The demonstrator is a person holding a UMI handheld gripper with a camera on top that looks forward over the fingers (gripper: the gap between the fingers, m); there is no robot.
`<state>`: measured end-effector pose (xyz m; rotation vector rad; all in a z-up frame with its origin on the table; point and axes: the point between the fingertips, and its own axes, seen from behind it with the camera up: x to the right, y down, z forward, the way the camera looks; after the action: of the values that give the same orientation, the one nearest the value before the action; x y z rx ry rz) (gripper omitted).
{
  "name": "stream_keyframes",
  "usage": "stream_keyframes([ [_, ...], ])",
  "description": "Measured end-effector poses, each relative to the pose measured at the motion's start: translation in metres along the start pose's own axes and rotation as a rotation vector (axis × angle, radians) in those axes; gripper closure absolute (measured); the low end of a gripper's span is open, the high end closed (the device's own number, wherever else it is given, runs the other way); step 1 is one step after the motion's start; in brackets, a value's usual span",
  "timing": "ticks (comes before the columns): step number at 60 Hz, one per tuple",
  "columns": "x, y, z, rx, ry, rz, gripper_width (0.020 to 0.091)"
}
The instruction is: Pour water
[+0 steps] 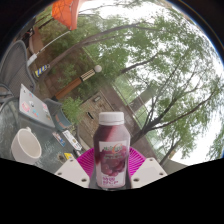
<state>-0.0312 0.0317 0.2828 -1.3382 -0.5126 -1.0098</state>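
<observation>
My gripper (111, 168) has its two fingers closed in on a bottle (111, 150), the magenta pads (87, 160) pressing its sides, so I am holding it upright between them. The bottle has a white cap and a white neck, and its body carries a dark purple label; there is small writing on that label, but I cannot make it out.

Left of the bottle and a little lower stands a white cup (27, 145), on what appears to be a dark mesh table (14, 118). Further left of the bottle, beyond the cup, a white sheet or tray with printed patterns (30, 102) lies on the same table, and a light-coloured strip (60, 117) rests beside it.

This is outdoors. Behind the bottle runs a paved path (100, 100) between shrubs, and tall trees (150, 55) with green leaves rise behind and above the bottle against a pale sky. High above and left of the bottle hangs something orange-red (65, 10), perhaps an umbrella or awning.
</observation>
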Motion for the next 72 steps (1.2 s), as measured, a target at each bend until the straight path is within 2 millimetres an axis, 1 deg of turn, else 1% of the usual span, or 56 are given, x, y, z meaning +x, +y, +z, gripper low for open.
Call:
stream_keyframes([
  [2, -0.004, 0.016, -0.008, -0.039, -0.025, 0.259, 0.0692],
  [3, -0.013, 0.025, -0.007, -0.056, -0.043, 0.387, 0.0691],
  [5, -0.026, 0.038, -0.016, -0.087, -0.090, 0.622, 0.0692],
  [6, -0.039, 0.045, -0.014, -0.105, -0.114, 0.727, 0.0691],
  [7, -0.047, 0.051, -0.018, -0.124, -0.136, 0.821, 0.0690],
  [8, -0.055, 0.058, -0.022, -0.143, -0.158, 0.900, 0.0690],
  [9, -0.068, 0.065, -0.018, -0.165, -0.178, 0.966, 0.0690],
  [10, -0.077, 0.071, -0.022, -0.184, -0.197, 1.018, 0.0690],
  [12, -0.093, 0.084, -0.030, -0.220, -0.223, 1.095, 0.0690],
  [13, -0.103, 0.092, -0.023, -0.237, -0.228, 1.118, 0.0689],
  [14, -0.109, 0.099, -0.026, -0.250, -0.232, 1.133, 0.0690],
  [16, -0.120, 0.111, -0.031, -0.271, -0.242, 1.144, 0.0689],
  [17, -0.128, 0.113, -0.025, -0.283, -0.251, 1.141, 0.0690],
  [19, -0.138, 0.123, -0.032, -0.302, -0.269, 1.131, 0.0690],
  [20, -0.144, 0.121, -0.027, -0.313, -0.278, 1.127, 0.0691],
  [21, -0.148, 0.124, -0.031, -0.321, -0.287, 1.118, 0.0689],
  [22, -0.151, 0.129, -0.030, -0.329, -0.297, 1.101, 0.0689],
  [25, -0.158, 0.138, -0.040, -0.344, -0.320, 1.064, 0.0689],
  [26, -0.159, 0.142, -0.039, -0.347, -0.323, 1.052, 0.0688],
  [27, -0.162, 0.140, -0.041, -0.347, -0.325, 1.042, 0.0688],
  [29, -0.162, 0.144, -0.043, -0.351, -0.328, 1.020, 0.0689],
  [30, -0.161, 0.147, -0.043, -0.356, -0.328, 1.009, 0.0690],
  [31, -0.167, 0.142, -0.034, -0.363, -0.326, 0.996, 0.0689],
  [34, -0.167, 0.148, -0.037, -0.374, -0.335, 0.967, 0.0689],
  [35, -0.173, 0.144, -0.033, -0.379, -0.340, 0.958, 0.0688],
  [37, -0.168, 0.142, -0.034, -0.363, -0.338, 0.943, 0.0688],
  [39, -0.166, 0.143, -0.038, -0.367, -0.342, 0.930, 0.0673],
  [41, -0.169, 0.142, -0.040, -0.365, -0.337, 0.937, 0.0649],
  [45, -0.166, 0.144, -0.045, -0.376, -0.329, 0.972, 0.0646],
  [46, -0.165, 0.145, -0.045, -0.379, -0.328, 0.982, 0.0634],
  [51, -0.164, 0.144, -0.045, -0.376, -0.336, 0.990, 0.0633],
  [52, -0.164, 0.144, -0.045, -0.376, -0.337, 0.988, 0.0614],
  [61, -0.169, 0.144, -0.045, -0.387, -0.341, 0.970, 0.0533],
  [64, -0.172, 0.145, -0.047, -0.412, -0.357, 0.982, 0.0492],
  [67, -0.171, 0.145, -0.047, -0.416, -0.362, 1.004, 0.0455],
  [72, -0.166, 0.148, -0.047, -0.403, -0.347, 1.021, 0.0454],
])
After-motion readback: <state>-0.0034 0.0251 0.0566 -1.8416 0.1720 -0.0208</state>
